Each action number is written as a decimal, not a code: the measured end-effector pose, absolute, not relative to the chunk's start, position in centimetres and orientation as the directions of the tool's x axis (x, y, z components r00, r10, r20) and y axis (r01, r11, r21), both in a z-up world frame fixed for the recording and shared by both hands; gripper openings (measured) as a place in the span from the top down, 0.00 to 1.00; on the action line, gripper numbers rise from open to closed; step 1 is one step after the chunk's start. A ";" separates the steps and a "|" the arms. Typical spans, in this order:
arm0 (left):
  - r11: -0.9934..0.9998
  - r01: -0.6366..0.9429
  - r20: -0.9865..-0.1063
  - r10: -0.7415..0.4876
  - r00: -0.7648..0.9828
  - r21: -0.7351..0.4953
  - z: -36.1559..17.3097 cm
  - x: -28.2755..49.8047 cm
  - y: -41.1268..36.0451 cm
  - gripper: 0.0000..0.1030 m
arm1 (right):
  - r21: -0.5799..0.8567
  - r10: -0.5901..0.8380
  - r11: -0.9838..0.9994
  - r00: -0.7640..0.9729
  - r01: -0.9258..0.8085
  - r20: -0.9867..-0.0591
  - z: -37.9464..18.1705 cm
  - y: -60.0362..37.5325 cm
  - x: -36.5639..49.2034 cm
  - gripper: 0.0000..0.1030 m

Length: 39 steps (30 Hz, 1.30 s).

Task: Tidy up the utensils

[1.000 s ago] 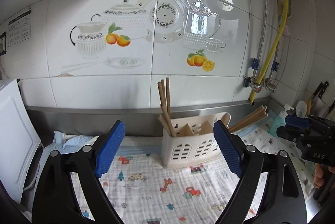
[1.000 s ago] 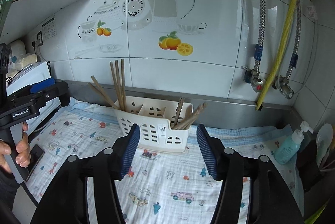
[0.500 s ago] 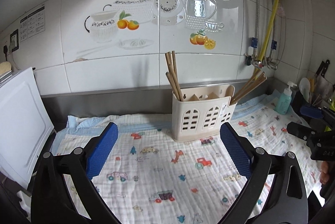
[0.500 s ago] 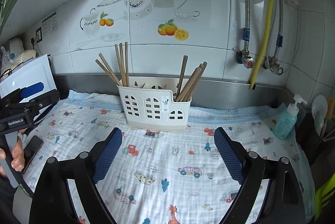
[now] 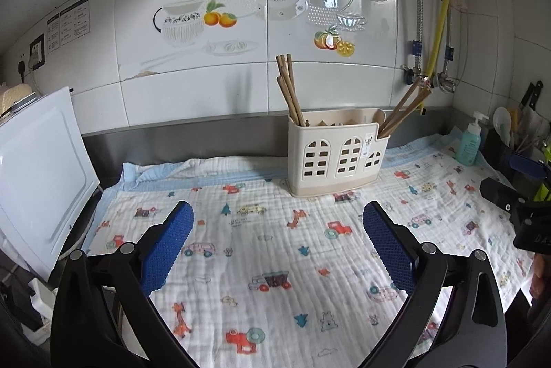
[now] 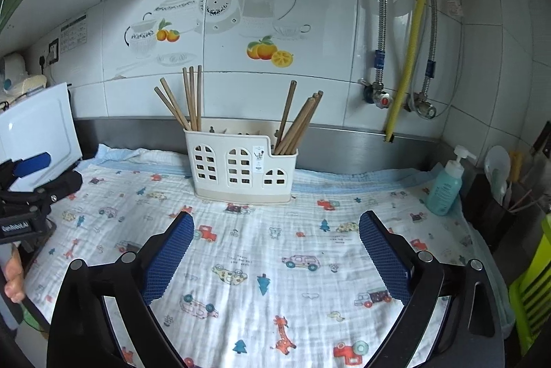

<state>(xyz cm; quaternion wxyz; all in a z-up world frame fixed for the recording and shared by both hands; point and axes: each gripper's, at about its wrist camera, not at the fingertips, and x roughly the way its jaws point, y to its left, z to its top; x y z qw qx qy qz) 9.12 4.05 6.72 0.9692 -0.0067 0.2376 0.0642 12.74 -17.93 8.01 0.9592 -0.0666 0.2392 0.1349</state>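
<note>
The left gripper [image 5: 277,247] is being held wide open over the cloth [image 5: 275,264], with nothing between its blue pads [image 5: 167,245]. The right gripper [image 6: 275,251] is likewise being held spread wide and empty, its pads [image 6: 384,256] hovering above the same printed cloth [image 6: 275,264]. Ahead of both grippers, well apart from the fingertips, a cream holder [image 6: 241,168] is being seen standing upright on the cloth, near the wall. Chopsticks [image 6: 191,99] are being kept in its left compartment, standing nearly upright, and more chopsticks [image 6: 298,123] are leaning rightward out of its lower right compartment. From the left gripper's view the holder [image 5: 337,154] is lying ahead and slightly to the right. Further right of the right gripper, a soap bottle [image 6: 446,187] is being seen at the cloth's far edge. Left of the left gripper, a white board [image 5: 38,175] is leaning.
</note>
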 end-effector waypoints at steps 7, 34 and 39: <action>0.987 -0.148 -0.447 0.158 0.880 0.058 6.6 8.1 3.5 0.05 | -0.053 0.208 0.962 0.843 -0.269 -0.497 6.6 -18.2 11.5 0.09; 0.990 -0.142 -0.478 0.136 0.868 0.024 4.2 7.1 3.6 0.05 | -0.022 0.202 0.969 0.836 -0.248 -0.510 5.5 -18.1 10.4 0.08; 0.990 -0.141 -0.482 0.139 0.865 0.033 4.0 7.0 3.5 0.05 | -0.019 0.208 0.968 0.837 -0.252 -0.507 5.6 -18.1 10.1 0.08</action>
